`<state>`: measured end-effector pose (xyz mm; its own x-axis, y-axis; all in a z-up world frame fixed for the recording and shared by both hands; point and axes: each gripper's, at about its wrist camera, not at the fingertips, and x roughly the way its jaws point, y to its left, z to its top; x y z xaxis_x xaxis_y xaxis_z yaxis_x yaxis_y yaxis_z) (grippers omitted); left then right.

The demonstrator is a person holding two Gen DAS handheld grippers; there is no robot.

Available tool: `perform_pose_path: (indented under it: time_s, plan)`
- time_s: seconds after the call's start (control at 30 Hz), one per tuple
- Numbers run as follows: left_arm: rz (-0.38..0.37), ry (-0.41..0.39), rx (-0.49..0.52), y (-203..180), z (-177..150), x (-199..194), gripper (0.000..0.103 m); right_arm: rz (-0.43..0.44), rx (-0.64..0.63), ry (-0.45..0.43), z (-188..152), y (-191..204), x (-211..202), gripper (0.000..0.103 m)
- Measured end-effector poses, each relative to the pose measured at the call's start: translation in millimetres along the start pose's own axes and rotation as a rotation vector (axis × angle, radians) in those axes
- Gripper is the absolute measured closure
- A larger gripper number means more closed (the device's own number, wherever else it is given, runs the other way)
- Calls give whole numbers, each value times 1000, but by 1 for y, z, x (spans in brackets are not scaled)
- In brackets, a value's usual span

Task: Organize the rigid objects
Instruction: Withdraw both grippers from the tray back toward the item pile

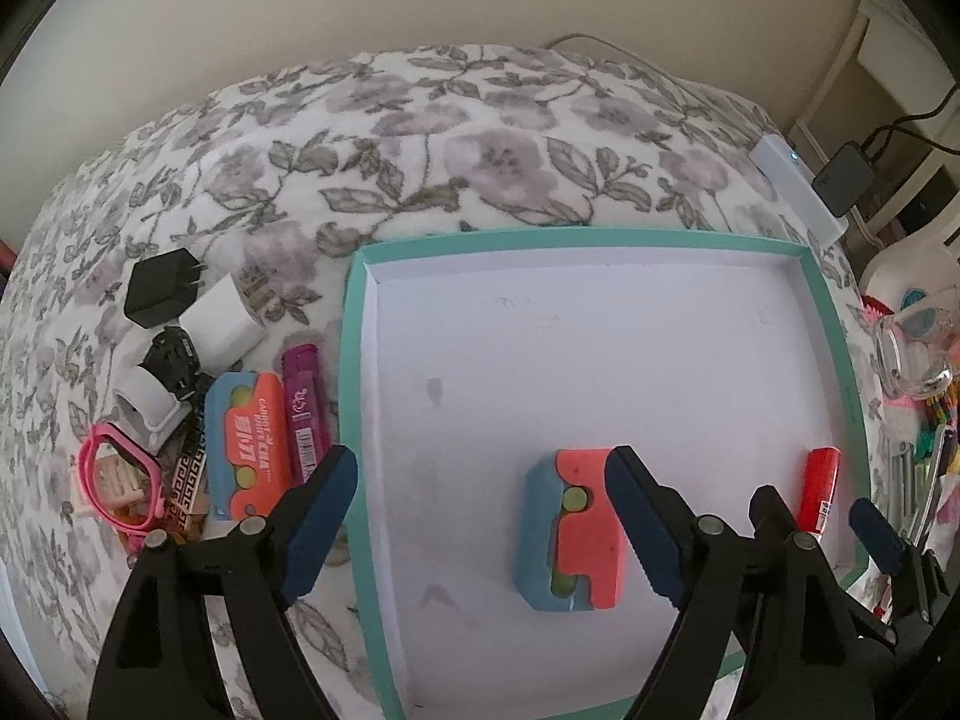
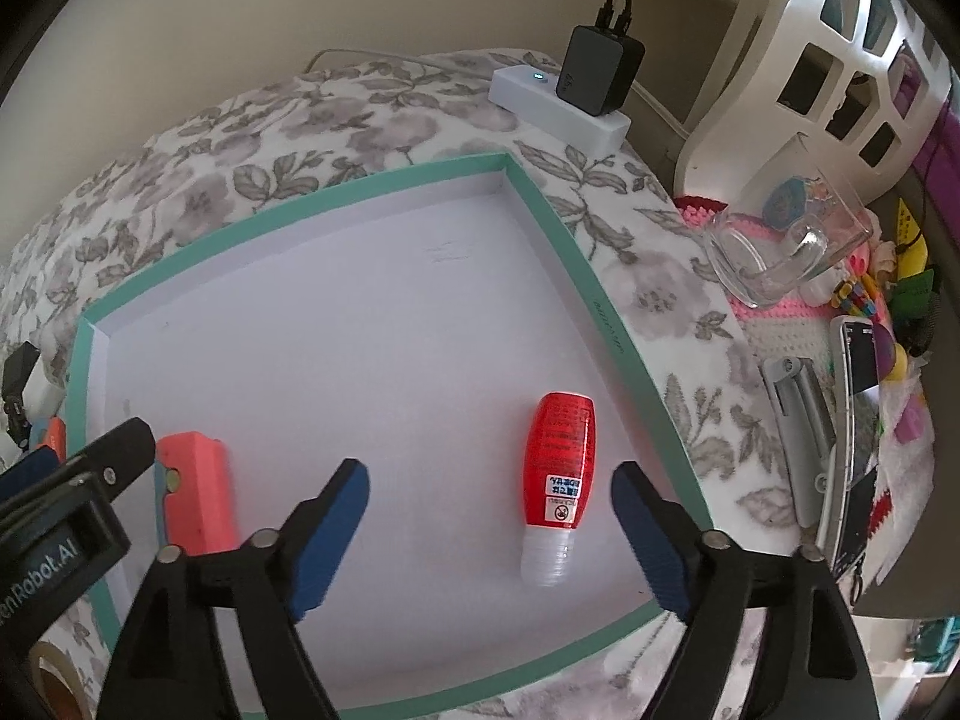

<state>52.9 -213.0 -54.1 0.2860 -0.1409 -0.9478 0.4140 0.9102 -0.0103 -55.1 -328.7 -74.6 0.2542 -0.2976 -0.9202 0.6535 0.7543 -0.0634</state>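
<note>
1. The left tool (image 1: pixel 480 528) fills the bottom of the left wrist view, fingers spread wide apart and holding nothing; its right finger touches or nearly touches the coral edge of the eraser block (image 1: pixel 573 531) in the tray.
2. That coral-and-blue eraser block lies flat on the tray floor at about 5 o'clock from the tray's centre, its long axis running roughly 12 to 6 o'clock.
3. The right tool (image 2: pixel 489 531) is likewise spread apart and empty, hovering over the tray's near edge.
4. The red bottle (image 2: pixel 558 468) lies on its side between and just beyond the right tool's fingers, long axis near 12 to 6 o'clock, clear cap pointing to 6 o'clock, toward the camera.
5. The teal-rimmed tray (image 1: pixel 354 360) with a white floor rests on a floral bedspread (image 1: pixel 420 138).
6. Outside the tray at 9 o'clock lie a second coral-and-blue eraser (image 1: pixel 245 444), a purple lead case (image 1: pixel 306 414), a white charger (image 1: pixel 219 324), a black charger (image 1: pixel 159 288) and a pink watch (image 1: pixel 120 480).
7. Both the second eraser and the lead case lie lengthwise, roughly 12 to 6 o'clock.
</note>
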Motion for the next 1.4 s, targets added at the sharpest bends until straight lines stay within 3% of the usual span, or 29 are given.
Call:
perform_pose_path:
  time_s: [0.07, 0.17, 0.53, 0.77, 1.0, 1.2, 1.4]
  plan:
    - [14, -5, -4, 2, 0, 0, 17, 7, 5, -2, 0, -1, 0, 10]
    - [34, -5, -18, 6, 1, 0, 4, 9, 6, -5, 0, -1, 0, 4]
    - [59, -31, -57, 17, 4, -4, 0, 31, 17, -6, -2, 1, 0, 0]
    - [78, -69, -90, 33, 8, -19, 0, 83, 37, -75, 1, 3, -15, 0]
    - [64, -142, -181, 69, 12, -50, 0, 137, 21, -143, 4, 17, -38, 0]
    - [57, -242, -280, 106, 2, -79, 0, 182, -18, -118, 0, 37, -41, 0]
    - [43, -265, -352, 138, -16, -86, 0, 247, -37, -99, -6, 52, -44, 0]
